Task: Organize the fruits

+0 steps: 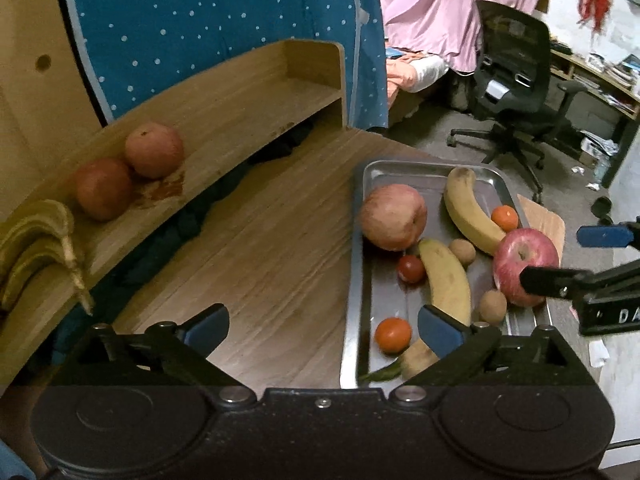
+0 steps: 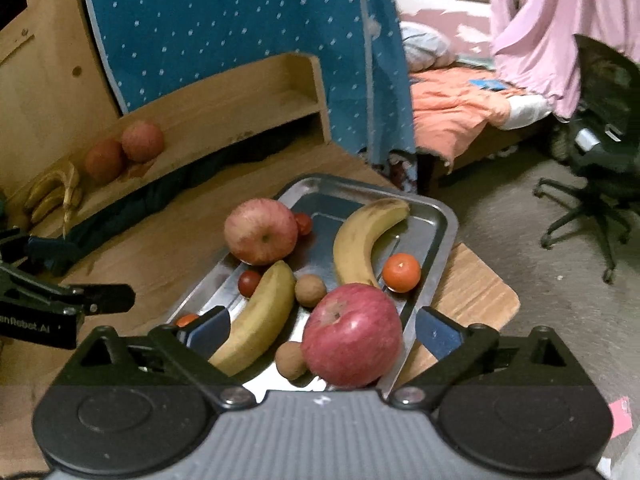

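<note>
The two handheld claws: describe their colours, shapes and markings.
The left claw has a black plastic body with two round discs, silver rivets, black angled linkage arms and blue finger pads. The right claw is built alike but has a ribbed grey centre panel. White lettering marks each claw's side, only partly readable. No cables, hands or sleeves show.

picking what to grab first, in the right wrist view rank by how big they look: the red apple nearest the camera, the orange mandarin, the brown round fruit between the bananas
1. red apple, though nearness to the camera inflates it
2. orange mandarin
3. brown round fruit, only slightly smaller than the mandarin
</note>
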The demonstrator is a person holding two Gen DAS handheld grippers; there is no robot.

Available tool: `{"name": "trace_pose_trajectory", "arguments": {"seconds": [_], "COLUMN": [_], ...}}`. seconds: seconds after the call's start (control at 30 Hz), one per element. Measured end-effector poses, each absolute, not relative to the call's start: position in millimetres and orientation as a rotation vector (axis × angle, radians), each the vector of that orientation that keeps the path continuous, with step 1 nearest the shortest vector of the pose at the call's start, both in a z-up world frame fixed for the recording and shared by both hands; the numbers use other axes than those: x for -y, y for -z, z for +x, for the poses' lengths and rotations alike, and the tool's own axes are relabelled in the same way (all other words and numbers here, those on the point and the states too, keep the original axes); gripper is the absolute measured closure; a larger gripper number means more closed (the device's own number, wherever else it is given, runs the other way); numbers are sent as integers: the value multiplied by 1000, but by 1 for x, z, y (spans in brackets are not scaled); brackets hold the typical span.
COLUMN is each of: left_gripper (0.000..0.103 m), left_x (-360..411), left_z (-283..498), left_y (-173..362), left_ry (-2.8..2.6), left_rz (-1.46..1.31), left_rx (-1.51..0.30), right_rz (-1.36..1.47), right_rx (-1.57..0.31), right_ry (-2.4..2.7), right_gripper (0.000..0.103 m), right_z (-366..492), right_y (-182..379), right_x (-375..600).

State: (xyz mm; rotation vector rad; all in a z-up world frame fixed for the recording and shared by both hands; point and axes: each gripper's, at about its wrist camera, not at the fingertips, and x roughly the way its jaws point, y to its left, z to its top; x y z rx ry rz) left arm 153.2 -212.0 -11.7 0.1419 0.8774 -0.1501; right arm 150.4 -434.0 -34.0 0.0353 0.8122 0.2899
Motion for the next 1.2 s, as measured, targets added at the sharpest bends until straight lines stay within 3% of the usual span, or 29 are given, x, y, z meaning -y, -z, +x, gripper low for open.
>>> {"name": "trace_pose_trajectory", "arguments": {"seconds": [0.67, 1.2], "left_gripper": [1, 1], "left_x": [80, 46], "left_z": [31, -2], "left_y": [-6, 13], "left_ry": [201, 204], "left_rz": [108, 51], "left_rx": [-778, -816], "right_rz": [55, 95], "right_rx": [-668, -756], "right_ry": [-96, -8], "right_gripper": [0, 0], "right_z": [2, -37], "right_y": [-5, 2], "right_x": [321, 291]}}
